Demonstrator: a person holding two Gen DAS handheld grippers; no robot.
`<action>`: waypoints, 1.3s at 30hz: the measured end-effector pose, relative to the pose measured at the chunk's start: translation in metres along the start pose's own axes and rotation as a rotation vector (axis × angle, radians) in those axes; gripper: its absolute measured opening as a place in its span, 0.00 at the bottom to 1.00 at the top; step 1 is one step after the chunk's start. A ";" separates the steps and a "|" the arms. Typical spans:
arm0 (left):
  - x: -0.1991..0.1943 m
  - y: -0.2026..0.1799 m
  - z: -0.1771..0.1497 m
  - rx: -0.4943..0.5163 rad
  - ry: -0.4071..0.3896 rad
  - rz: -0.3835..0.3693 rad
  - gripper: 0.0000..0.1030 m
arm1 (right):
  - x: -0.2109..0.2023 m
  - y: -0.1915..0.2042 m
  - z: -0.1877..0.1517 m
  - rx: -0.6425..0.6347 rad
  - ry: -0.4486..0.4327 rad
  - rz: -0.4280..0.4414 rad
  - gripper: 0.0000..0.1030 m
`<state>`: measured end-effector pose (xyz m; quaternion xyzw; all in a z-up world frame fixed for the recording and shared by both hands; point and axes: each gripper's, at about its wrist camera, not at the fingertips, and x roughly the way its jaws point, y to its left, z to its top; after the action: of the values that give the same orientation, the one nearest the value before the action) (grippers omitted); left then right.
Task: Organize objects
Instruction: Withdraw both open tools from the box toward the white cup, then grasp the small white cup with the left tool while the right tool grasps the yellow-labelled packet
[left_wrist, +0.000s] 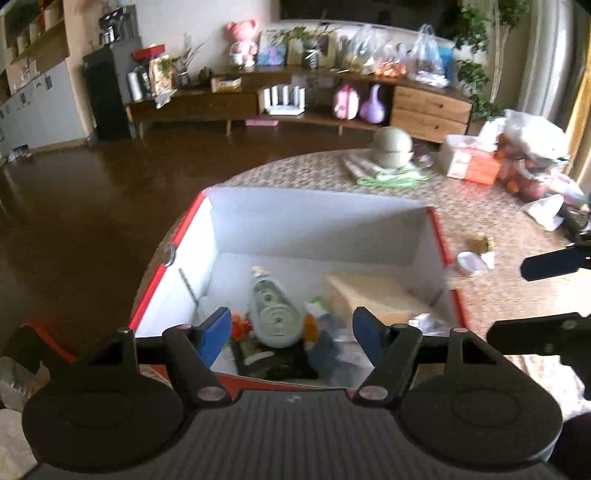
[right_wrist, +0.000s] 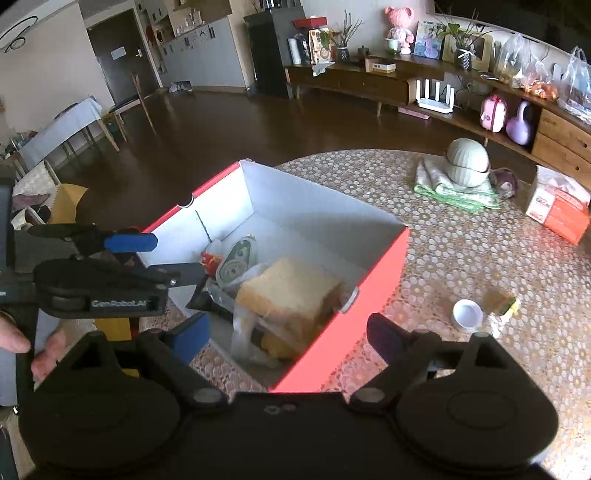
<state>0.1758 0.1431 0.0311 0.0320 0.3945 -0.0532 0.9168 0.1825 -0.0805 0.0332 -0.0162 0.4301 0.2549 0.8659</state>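
Note:
A red box with a white inside (left_wrist: 317, 225) stands open on the patterned round table (left_wrist: 491, 295). Inside lie a pale green tape-dispenser-like item (left_wrist: 275, 317), a tan block (left_wrist: 373, 295), a small orange-red thing (left_wrist: 240, 326) and some plastic wrapping. My left gripper (left_wrist: 291, 334) hovers open over the box's near edge with nothing between its blue pads. In the right wrist view, the red box (right_wrist: 354, 317) sits just ahead. My right gripper (right_wrist: 290, 338) is open and empty above its near corner. The left gripper (right_wrist: 166, 256) reaches in from the left, over the pale green item (right_wrist: 236, 264) and the tan block (right_wrist: 291, 291).
On the table right of the box lie a white cap (right_wrist: 468, 314) and a small wrapped item (right_wrist: 502, 306). Farther back are a grey-green round pot (right_wrist: 467, 164) on a folded cloth (right_wrist: 458, 192) and an orange tissue box (right_wrist: 559, 210). A hand (right_wrist: 22, 343) shows at the left.

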 end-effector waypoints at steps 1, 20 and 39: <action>-0.005 -0.005 0.000 0.006 -0.007 -0.011 0.69 | -0.005 -0.003 -0.002 0.001 -0.004 -0.001 0.89; -0.015 -0.137 -0.003 0.101 -0.047 -0.196 0.82 | -0.078 -0.143 -0.062 0.155 -0.021 -0.208 0.90; 0.100 -0.243 0.005 0.014 -0.096 -0.102 0.96 | -0.022 -0.254 -0.013 0.323 0.018 -0.251 0.90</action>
<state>0.2180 -0.1062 -0.0425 0.0158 0.3507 -0.1041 0.9306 0.2775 -0.3143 -0.0068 0.0670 0.4678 0.0727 0.8783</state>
